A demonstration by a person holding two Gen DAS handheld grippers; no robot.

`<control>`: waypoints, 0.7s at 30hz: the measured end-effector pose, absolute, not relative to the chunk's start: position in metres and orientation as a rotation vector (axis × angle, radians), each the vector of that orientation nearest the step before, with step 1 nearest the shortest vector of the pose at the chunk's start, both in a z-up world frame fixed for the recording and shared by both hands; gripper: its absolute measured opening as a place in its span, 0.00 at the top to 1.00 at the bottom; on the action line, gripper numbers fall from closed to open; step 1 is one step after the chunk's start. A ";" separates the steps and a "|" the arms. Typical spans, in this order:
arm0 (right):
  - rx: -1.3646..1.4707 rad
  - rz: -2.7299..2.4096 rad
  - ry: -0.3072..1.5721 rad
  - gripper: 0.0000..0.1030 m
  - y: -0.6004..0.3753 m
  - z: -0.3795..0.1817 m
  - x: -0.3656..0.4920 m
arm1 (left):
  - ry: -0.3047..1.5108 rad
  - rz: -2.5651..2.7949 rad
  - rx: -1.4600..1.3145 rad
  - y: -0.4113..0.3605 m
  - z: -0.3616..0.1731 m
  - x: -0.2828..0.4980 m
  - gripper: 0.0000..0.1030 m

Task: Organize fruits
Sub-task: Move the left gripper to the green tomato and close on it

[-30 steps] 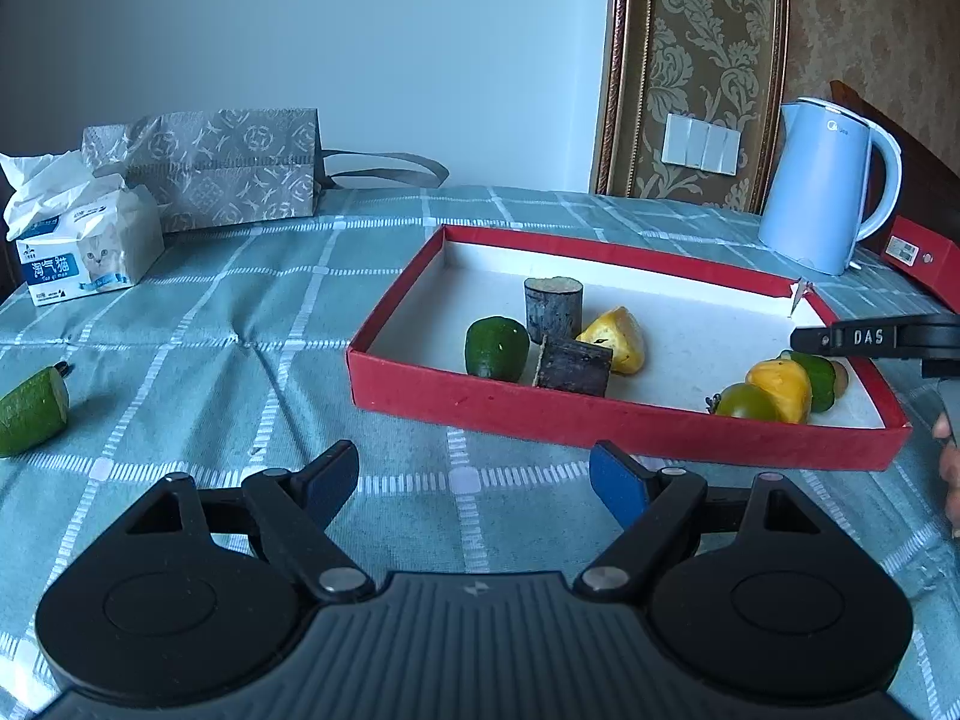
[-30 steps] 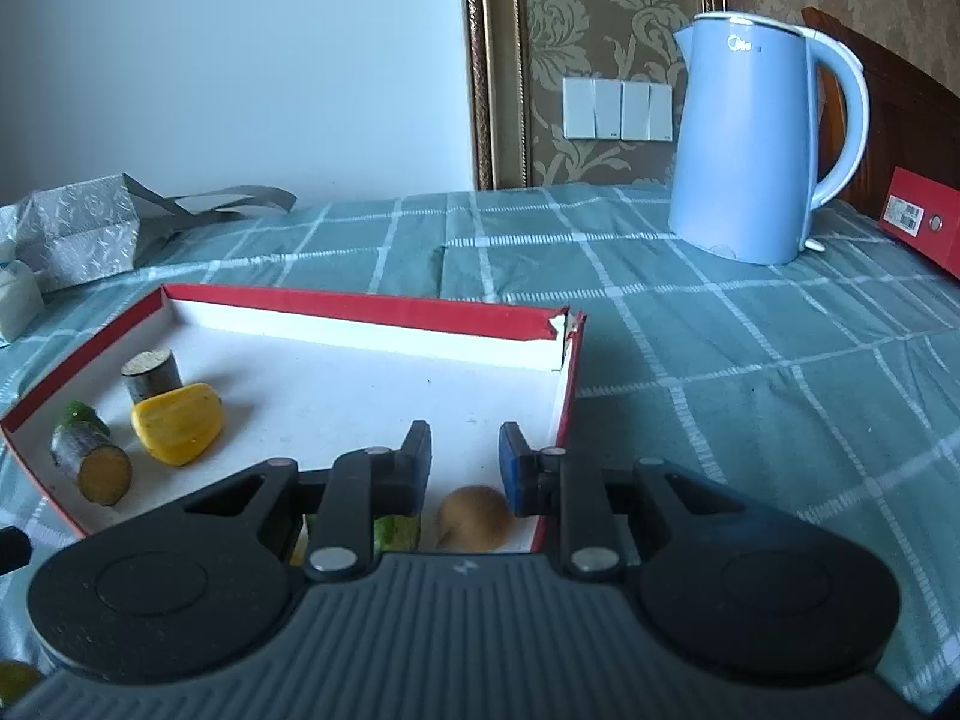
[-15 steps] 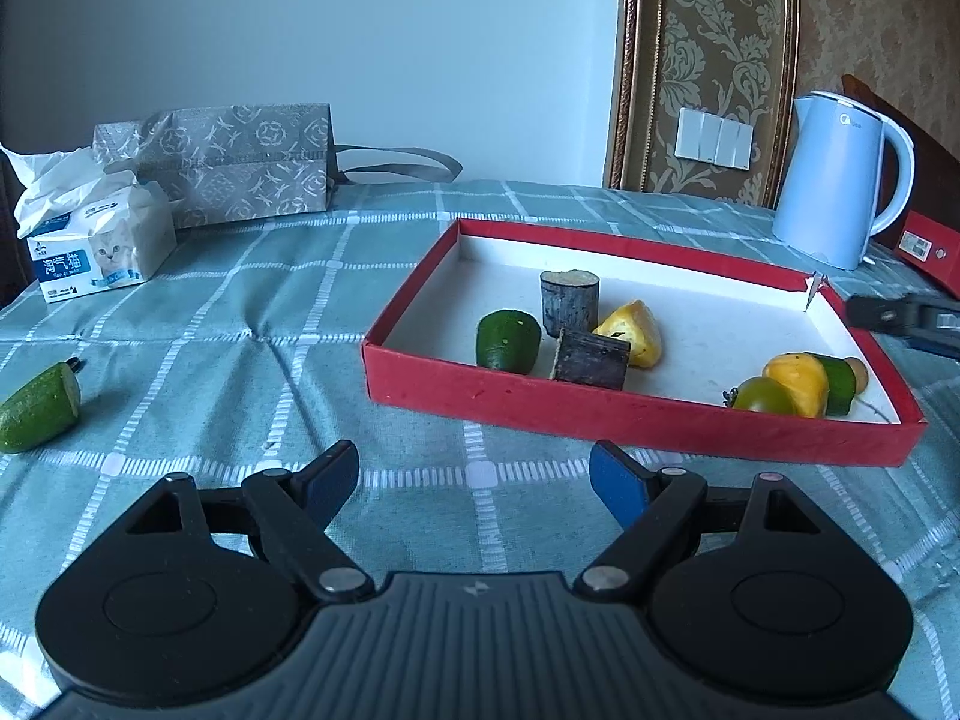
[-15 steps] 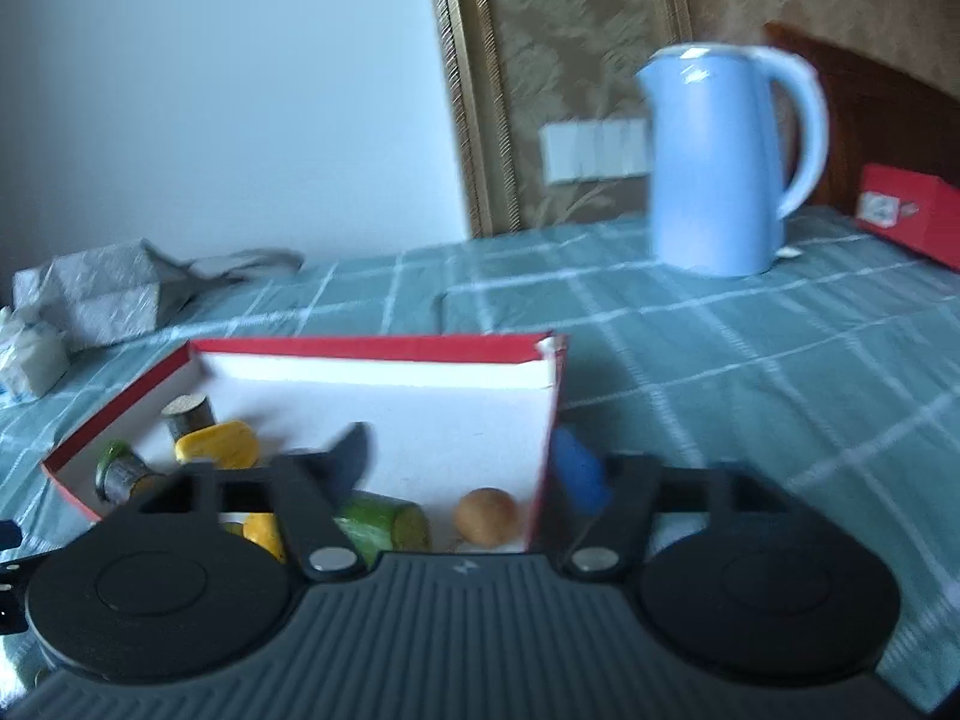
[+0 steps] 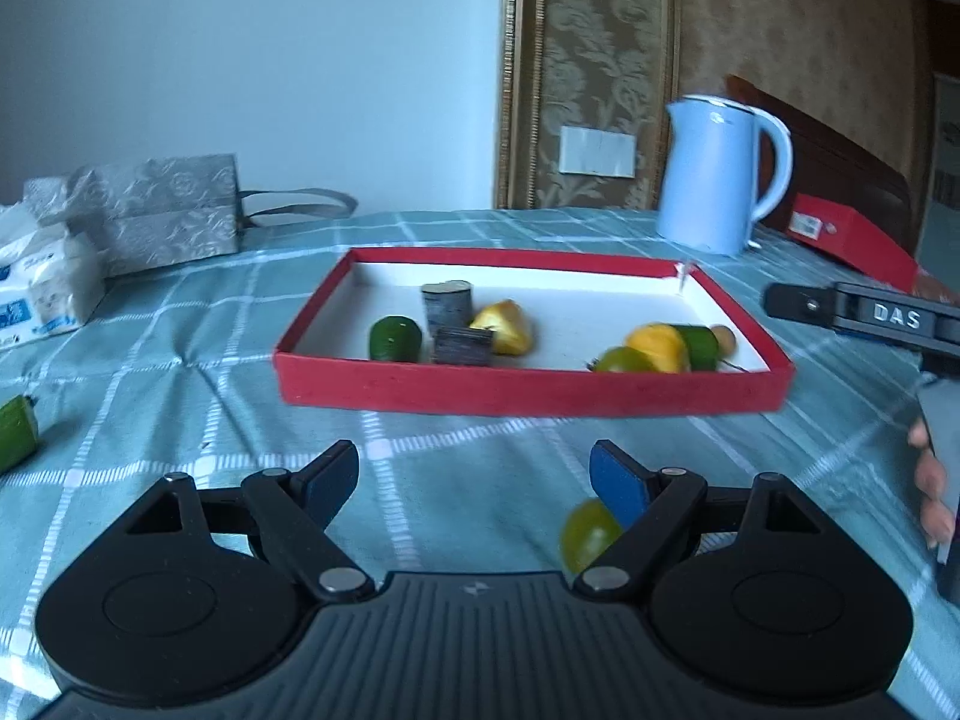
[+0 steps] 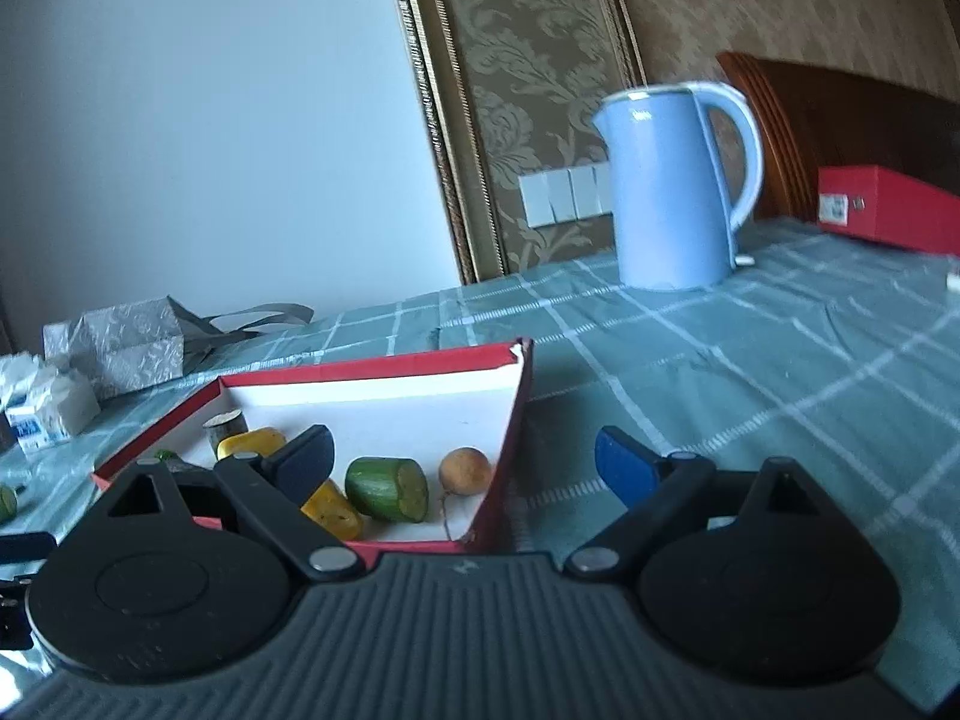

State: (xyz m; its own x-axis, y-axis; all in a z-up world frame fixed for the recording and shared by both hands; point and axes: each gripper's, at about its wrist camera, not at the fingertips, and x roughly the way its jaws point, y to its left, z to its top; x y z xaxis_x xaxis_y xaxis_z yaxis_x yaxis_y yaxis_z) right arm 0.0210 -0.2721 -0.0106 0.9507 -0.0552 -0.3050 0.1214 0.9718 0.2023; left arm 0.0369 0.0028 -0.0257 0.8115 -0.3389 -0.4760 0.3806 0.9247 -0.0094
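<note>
A red tray with a white floor holds several fruit pieces: a green one, dark cylinders, yellow chunks. My left gripper hangs open over the cloth in front of the tray, nothing between its fingers. A round green fruit lies on the cloth by its right finger. My right gripper is at the tray's near corner with its jaws opening, pads touching nothing. Beyond them a brown round fruit and a cut cucumber piece lie in the tray.
A blue kettle stands behind the tray, a red box to its right. A tissue pack and grey bag sit at back left. Another green piece lies at the cloth's left edge. A hand holds the right gripper.
The right gripper's jaws went from nearly shut to wide apart and drew back; the brown fruit now lies free in the tray. The left gripper shifted, and a round green fruit appeared by its right finger.
</note>
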 end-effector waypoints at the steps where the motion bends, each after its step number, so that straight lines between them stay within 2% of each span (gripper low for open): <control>1: 0.207 -0.089 0.303 0.09 -0.269 -0.011 0.021 | 0.490 -0.384 0.101 0.001 -0.026 0.036 0.18; 9: 0.159 -0.065 0.311 0.05 -0.258 -0.011 0.019 | 0.490 -0.432 0.112 -0.003 -0.028 0.033 0.09; 21: 0.129 -0.059 0.333 0.04 -0.254 -0.014 0.021 | 0.468 -0.489 0.221 -0.019 -0.034 0.021 0.09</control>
